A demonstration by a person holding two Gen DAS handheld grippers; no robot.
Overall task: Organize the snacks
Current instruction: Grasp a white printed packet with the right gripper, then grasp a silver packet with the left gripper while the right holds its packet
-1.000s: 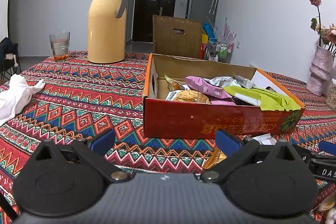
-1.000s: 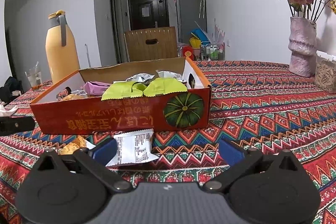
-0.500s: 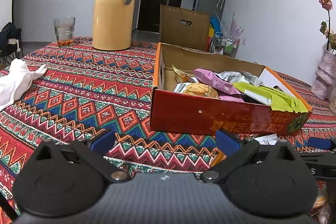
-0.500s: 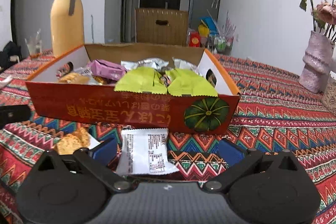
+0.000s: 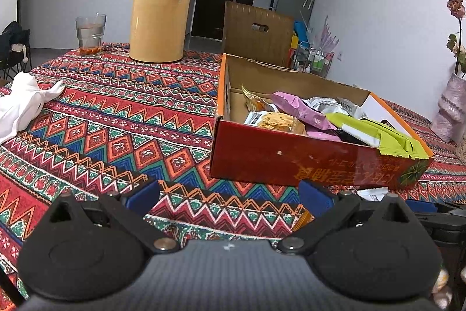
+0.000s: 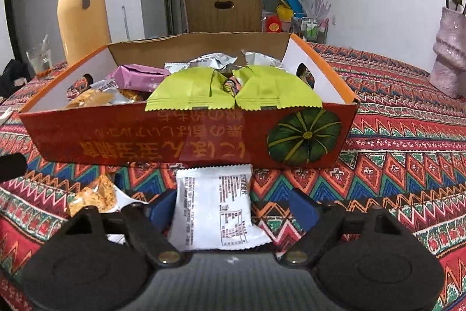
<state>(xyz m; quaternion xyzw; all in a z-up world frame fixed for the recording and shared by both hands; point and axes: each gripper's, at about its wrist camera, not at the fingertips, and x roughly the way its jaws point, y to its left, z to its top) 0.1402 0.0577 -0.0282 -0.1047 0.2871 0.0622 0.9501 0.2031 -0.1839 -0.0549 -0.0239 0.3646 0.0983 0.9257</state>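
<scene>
A red cardboard box (image 6: 151, 142) with a pumpkin print holds several snack packets, two lime-green ones (image 6: 233, 92) draped over its front wall. On the cloth in front of it lies a white packet (image 6: 215, 203), between the fingers of my right gripper (image 6: 231, 209). The jaws are closing. The left pad is at the packet's edge and the right pad stands apart from it. A cracker packet (image 6: 96, 194) lies just left of that. My left gripper (image 5: 228, 197) is open over bare tablecloth near the box's (image 5: 262, 159) left corner, nothing between its fingers.
A yellow thermos jug (image 5: 160, 5) and a glass (image 5: 90, 34) stand at the far side of the patterned tablecloth. A white cloth (image 5: 23, 104) lies at the left. A pink vase (image 6: 448, 48) with flowers stands right. A wooden chair back (image 6: 222, 8) rises behind the box.
My right gripper has come forward toward the box, so the white packet now lies between its fingers, and the jaws have narrowed. The left gripper has barely shifted.
</scene>
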